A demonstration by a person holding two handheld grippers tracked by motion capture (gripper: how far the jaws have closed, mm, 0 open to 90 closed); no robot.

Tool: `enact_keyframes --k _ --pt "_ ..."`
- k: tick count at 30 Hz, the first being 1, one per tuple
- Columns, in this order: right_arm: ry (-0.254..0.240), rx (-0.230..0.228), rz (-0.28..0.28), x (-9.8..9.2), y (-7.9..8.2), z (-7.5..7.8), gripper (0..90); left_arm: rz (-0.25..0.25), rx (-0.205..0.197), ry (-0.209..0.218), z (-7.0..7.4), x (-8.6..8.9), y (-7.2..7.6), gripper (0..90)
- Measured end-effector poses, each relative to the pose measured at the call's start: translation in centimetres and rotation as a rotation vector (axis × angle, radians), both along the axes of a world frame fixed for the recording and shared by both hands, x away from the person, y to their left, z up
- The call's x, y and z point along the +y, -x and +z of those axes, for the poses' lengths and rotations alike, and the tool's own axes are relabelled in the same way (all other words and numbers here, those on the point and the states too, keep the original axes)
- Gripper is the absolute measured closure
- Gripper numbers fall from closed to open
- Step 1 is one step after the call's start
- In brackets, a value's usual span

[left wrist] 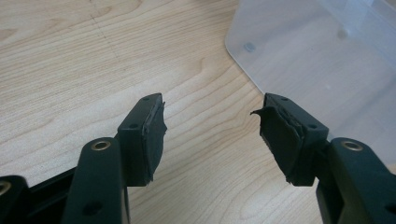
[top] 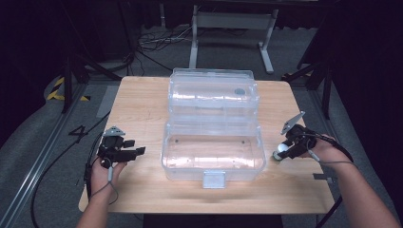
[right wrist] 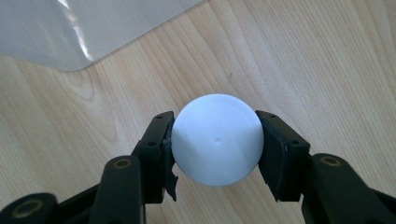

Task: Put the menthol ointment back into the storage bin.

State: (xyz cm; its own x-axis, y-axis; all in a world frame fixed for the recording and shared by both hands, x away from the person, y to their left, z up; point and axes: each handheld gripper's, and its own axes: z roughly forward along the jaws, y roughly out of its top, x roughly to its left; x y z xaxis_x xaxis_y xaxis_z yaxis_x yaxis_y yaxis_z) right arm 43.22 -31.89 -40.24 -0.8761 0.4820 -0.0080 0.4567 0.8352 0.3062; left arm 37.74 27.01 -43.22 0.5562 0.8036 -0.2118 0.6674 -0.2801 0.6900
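One white round cap (right wrist: 217, 140) sits clamped between the jaws of the right gripper (right wrist: 215, 144), low over the wooden table (top: 142, 99) just right of the clear plastic box (top: 212, 164). In the high view a green rim shows under the cap. The box stands open, its lid (top: 214, 90) tipped back, its tub apparently empty. The grasp looks made; carrying the cap into the box seems left. The left gripper (left wrist: 210, 130) waits left of the box, jaws apart and empty.
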Motion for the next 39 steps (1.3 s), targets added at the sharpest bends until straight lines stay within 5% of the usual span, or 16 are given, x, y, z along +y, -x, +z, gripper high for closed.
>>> enact_keyframes --k 28,39 --pt "-0.067 -0.066 0.026 0.3 1.3 5.0 50.3 0.003 -0.001 -0.003 -0.1 0.0 0.0 40.6" --pt "-0.092 -0.087 0.077 1.1 2.1 6.4 50.2 0.002 0.004 -0.005 -0.1 0.1 0.0 40.6"
